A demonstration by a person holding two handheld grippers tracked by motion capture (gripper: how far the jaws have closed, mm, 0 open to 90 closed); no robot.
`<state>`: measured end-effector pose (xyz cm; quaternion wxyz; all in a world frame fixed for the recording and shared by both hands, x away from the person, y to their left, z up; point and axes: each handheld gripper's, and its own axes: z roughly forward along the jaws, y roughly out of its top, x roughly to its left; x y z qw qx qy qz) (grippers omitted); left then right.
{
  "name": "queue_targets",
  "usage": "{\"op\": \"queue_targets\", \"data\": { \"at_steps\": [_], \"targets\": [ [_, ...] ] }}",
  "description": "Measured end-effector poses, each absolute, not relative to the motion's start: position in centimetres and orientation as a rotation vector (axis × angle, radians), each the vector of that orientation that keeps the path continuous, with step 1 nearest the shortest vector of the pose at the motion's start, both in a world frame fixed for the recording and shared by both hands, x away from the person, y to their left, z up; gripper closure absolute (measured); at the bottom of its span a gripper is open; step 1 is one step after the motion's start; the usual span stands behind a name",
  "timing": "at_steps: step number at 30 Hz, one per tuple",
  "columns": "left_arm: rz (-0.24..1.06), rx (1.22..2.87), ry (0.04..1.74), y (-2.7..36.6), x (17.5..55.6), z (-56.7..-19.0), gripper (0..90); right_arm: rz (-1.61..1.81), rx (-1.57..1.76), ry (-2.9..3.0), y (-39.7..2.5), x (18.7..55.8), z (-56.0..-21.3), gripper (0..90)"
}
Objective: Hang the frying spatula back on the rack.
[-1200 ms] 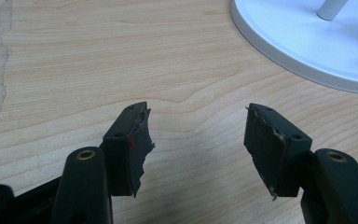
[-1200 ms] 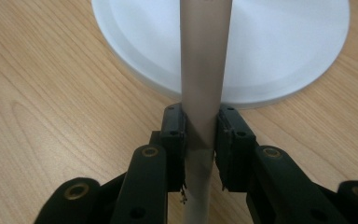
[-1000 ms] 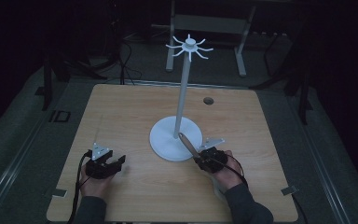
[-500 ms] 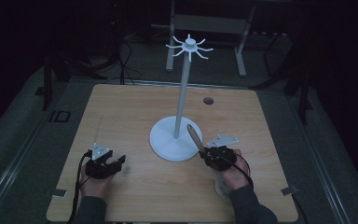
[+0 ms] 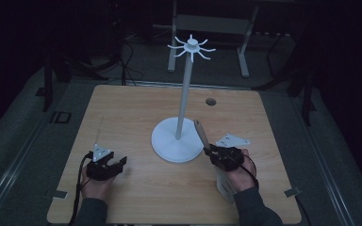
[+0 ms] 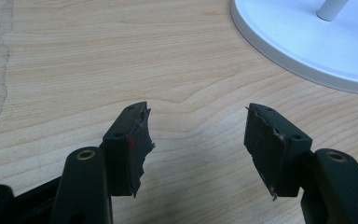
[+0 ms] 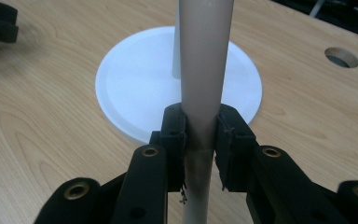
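Stick (image 7: 204, 70): long, pale beige, darker brownish toward its lower end. It is pinched between the two black jaws of the right gripper (image 7: 200, 140), pads pressed against both its sides. In the high view the stick (image 5: 201, 134) rises from the gripper and leans up and slightly left, its top end just beside the right rim of the stand's base.

Change from earlier frames: a second ago the stick slanted well to the left, with its tip over the base's edge. Half a second ago it was steeper. Now it is nearer upright, and the right gripper (image 5: 217, 153) sits a little farther right of the base than before.

Stand (image 5: 184, 101): white, round flat base, thin pole, spoked hook crown on top; placed near the table's middle; unmoved.

Left gripper (image 6: 196, 135): jaws spread wide, nothing between them, low over bare wood to the near left of the stand's base. Its position (image 5: 107, 165) is unchanged across frames.

Table (image 5: 122, 108): light wood, with a small round hole (image 5: 210, 101) behind and right of the stand.
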<state>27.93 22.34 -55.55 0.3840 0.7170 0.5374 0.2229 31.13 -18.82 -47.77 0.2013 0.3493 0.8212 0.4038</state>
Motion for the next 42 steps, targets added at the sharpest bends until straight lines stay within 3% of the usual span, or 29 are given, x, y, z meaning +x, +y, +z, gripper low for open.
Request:
{"op": "queue_targets", "data": {
  "at_steps": [42],
  "targets": [
    [0.569,1.822,1.372,22.4,27.9,-55.5,40.5,1.389,0.895,2.095,-17.9,30.5,-43.2,74.6]
  ]
}}
